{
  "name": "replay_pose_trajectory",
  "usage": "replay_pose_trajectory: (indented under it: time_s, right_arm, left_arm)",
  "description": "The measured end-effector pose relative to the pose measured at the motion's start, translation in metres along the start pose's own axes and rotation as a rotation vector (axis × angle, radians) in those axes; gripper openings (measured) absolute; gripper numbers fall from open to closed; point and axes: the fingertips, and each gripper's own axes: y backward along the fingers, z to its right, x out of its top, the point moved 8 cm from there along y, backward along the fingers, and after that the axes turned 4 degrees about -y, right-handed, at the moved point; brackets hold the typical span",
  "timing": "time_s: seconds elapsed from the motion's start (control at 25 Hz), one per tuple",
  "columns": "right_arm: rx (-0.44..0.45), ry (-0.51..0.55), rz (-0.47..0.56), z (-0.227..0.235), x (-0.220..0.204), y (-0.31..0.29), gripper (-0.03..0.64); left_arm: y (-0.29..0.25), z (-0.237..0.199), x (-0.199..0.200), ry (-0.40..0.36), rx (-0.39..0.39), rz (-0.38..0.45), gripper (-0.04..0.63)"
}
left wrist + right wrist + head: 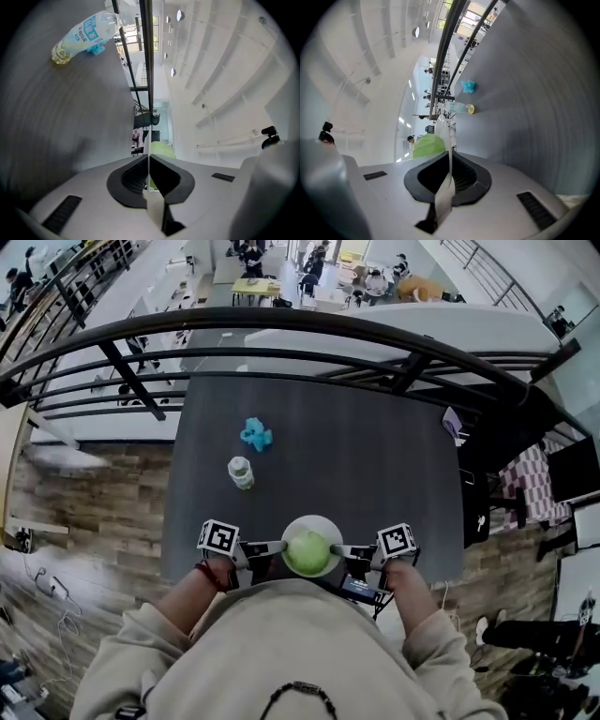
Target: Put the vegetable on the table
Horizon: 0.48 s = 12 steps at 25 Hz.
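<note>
A round green vegetable (307,554) lies on a white plate (313,522) at the near edge of the dark table (375,465). My left gripper (273,547) is shut on the plate's left rim and my right gripper (348,550) on its right rim. In the left gripper view the rim (148,165) shows edge-on between the closed jaws, with the vegetable (162,150) just beyond. The right gripper view shows the rim (443,133) pinched the same way, the vegetable (427,145) to its left. Whether the plate rests on the table I cannot tell.
A clear plastic bottle (241,472) stands mid-table, with a small blue object (255,435) behind it. A black railing (309,329) runs along the table's far side above a drop to a lower floor. A purple item (452,421) lies at the table's right edge.
</note>
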Motion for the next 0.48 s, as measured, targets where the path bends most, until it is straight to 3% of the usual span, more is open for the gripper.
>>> replay_pose_trajectory:
  time_s: [0.48]
  right_arm:
    - [0.002,0.032,-0.074,-0.004,0.018,0.008,0.026]
  left_arm:
    - [-0.007,0.010,-0.006,-0.002,-0.022,0.090,0.018]
